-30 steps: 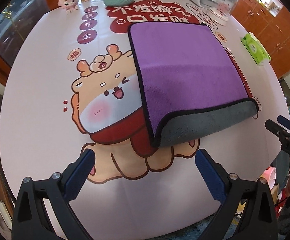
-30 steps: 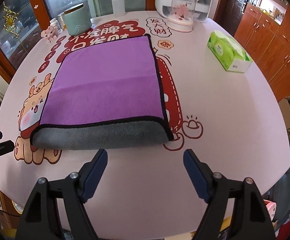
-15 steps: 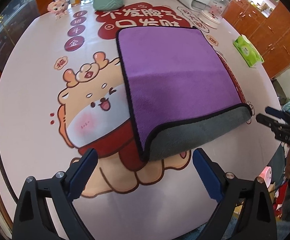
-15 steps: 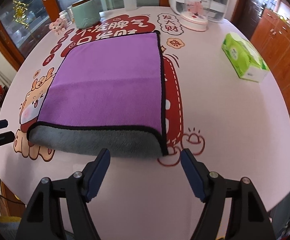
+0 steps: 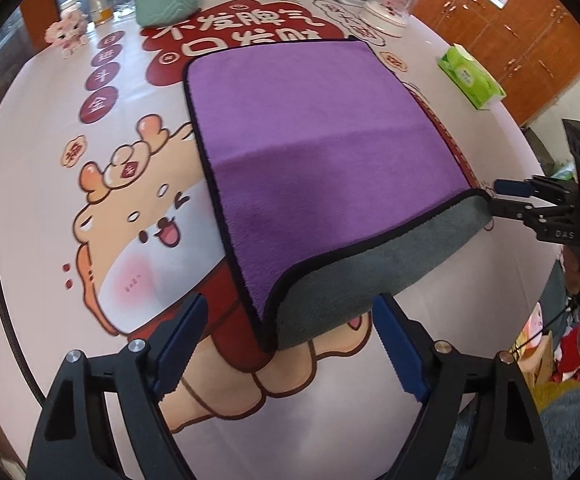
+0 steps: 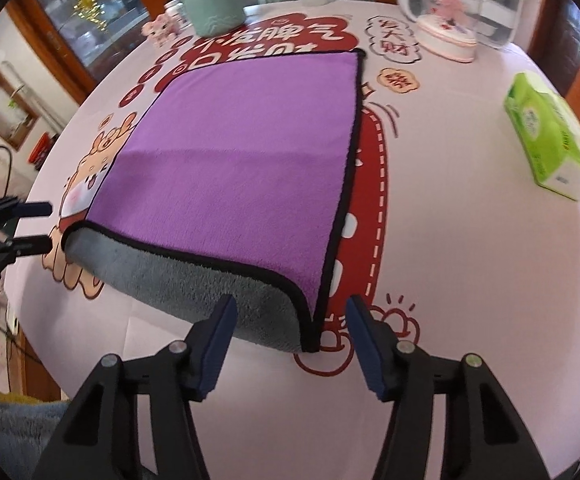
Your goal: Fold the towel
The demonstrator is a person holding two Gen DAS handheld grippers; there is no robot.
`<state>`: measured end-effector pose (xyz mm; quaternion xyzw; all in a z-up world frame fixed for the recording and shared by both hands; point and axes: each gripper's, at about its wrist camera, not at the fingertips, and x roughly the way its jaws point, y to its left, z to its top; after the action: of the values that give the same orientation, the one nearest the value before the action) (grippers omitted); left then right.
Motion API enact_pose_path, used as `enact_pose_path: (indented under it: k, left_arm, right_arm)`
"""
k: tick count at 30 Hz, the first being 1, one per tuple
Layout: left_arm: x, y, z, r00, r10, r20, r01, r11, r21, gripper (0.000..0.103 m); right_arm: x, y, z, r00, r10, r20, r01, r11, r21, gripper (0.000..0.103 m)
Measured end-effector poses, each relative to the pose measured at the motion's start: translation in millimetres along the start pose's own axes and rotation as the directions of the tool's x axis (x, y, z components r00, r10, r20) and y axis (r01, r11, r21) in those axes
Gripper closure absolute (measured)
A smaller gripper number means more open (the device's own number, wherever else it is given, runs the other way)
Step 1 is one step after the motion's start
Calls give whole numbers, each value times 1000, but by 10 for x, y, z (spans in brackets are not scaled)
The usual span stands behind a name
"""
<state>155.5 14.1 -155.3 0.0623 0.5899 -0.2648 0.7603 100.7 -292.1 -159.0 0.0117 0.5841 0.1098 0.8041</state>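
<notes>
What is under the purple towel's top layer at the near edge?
Beneath the purple microfibre towel, a grey fleecy layer shows along the near edge, lying on the printed tablecloth. How far the grey layer reaches, and the print beneath, are hidden.

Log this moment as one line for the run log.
task: fold towel | towel: folded once, flat on table | left claw: open, at near-left corner | right claw: open, at near-right corner | grasp: not yet

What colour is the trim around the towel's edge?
Black, along the purple towel; clearest in the right wrist view.
</notes>
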Motion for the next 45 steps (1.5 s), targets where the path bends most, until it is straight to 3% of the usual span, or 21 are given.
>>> enact_pose_path:
  k: [4,9,17,21,27,40,45]
  left_arm:
    - [50,6,30,1000,-24,-15,24,1000,14,23]
    - [131,23,65,997,-52,-49,53,998,18,36]
    - [145,2,105,995,-82,-57,84,996,29,37]
    - [190,39,129,991,-105,-79,106,994,12,48]
    - [250,63,134,987,-119,-105,120,993,5,50]
    - [440,231,180,971,-178,-160,173,984,-41,50]
    - [460,281,159,963,-203,-177,198,979,-47,56]
  right_arm:
    - [57,-27,11,999,36,-22,-37,999,-25,54]
    - [97,-61,35,998,60,-37,-61,997,-47,61]
    - [114,-46,34,993,107,-58,-111,990,-82,73]
    - [123,-24,35,992,108,-60,-113,989,-96,78]
    - [118,-46,33,991,113,-65,-119,988,-102,84]
    - [119,-64,57,992,106,-67,-113,988,-104,87]
    - [143,-86,76,992,101,-75,-108,989,-99,87]
